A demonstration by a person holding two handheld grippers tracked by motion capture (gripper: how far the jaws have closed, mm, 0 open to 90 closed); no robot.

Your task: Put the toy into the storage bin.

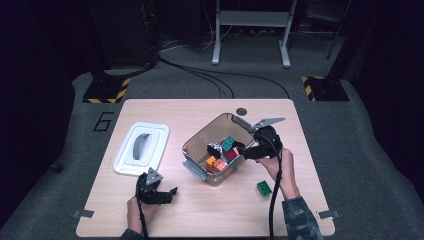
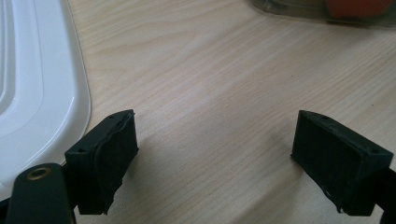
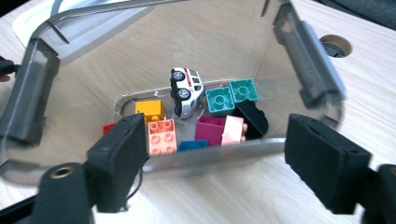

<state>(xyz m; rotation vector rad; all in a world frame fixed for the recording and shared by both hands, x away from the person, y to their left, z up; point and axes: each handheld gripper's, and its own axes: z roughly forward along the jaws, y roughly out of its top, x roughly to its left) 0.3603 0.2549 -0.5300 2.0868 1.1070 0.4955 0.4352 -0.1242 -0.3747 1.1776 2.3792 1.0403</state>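
Observation:
A clear plastic box (image 1: 197, 137) stands mid-table, holding several coloured bricks and a white toy car (image 1: 214, 148). My right gripper (image 1: 241, 151) hovers at the box's right rim, open, with nothing between its pads. In the right gripper view my right gripper (image 3: 217, 140) looks into the box (image 3: 303, 51) at the toy car (image 3: 187, 91), two teal bricks (image 3: 231, 95), a salmon brick (image 3: 162, 136) and a magenta brick (image 3: 210, 129). My left gripper (image 1: 171, 195) rests low at the front left, open over bare wood (image 2: 215, 135). A green brick (image 1: 264, 188) lies on the table beside my right forearm.
The box's white lid (image 1: 141, 148) lies flat left of the box, and its edge (image 2: 37, 84) runs just beside my left gripper. A round cable hole (image 1: 241, 111) sits near the table's far edge. Dark floor, cables and stands lie beyond the table.

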